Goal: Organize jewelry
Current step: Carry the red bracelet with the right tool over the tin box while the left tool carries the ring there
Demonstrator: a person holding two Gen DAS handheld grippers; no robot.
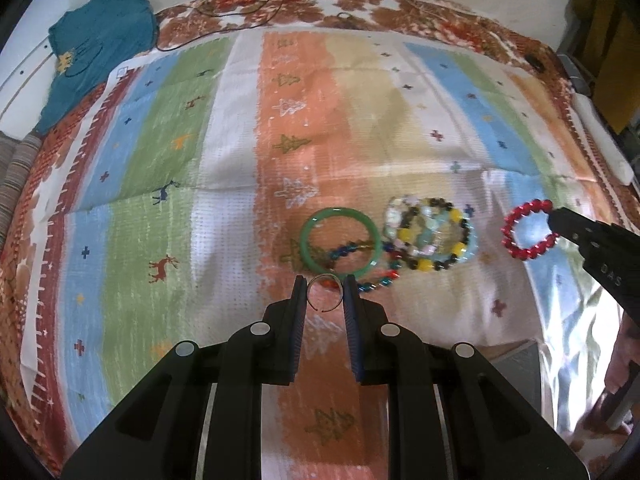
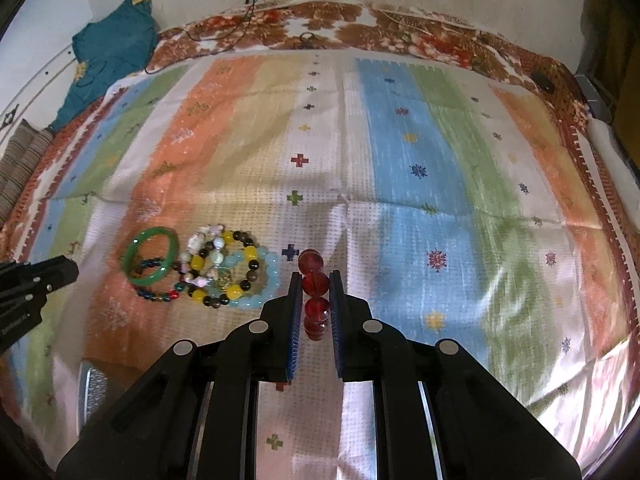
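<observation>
My left gripper (image 1: 325, 286) is shut on a thin open metal ring (image 1: 325, 294), held above the striped cloth (image 1: 224, 168). Just beyond it lie a green bangle (image 1: 339, 240) with a dark multicoloured bead strand (image 1: 362, 270) across it, and a pile of beaded bracelets (image 1: 430, 238) to the right. My right gripper (image 2: 315, 282) is shut on a red bead bracelet (image 2: 316, 284), seen edge-on in the right wrist view and as a raised hoop (image 1: 528, 230) in the left wrist view. The green bangle (image 2: 151, 255) and the bracelet pile (image 2: 224, 272) lie to its left.
A teal garment (image 1: 96, 40) lies at the far left corner, with black cables (image 1: 224, 12) along the far edge of the patterned bedcover (image 1: 400, 4). A grey object (image 2: 94, 388) shows under the cloth's near edge. White padding (image 1: 604, 148) borders the right side.
</observation>
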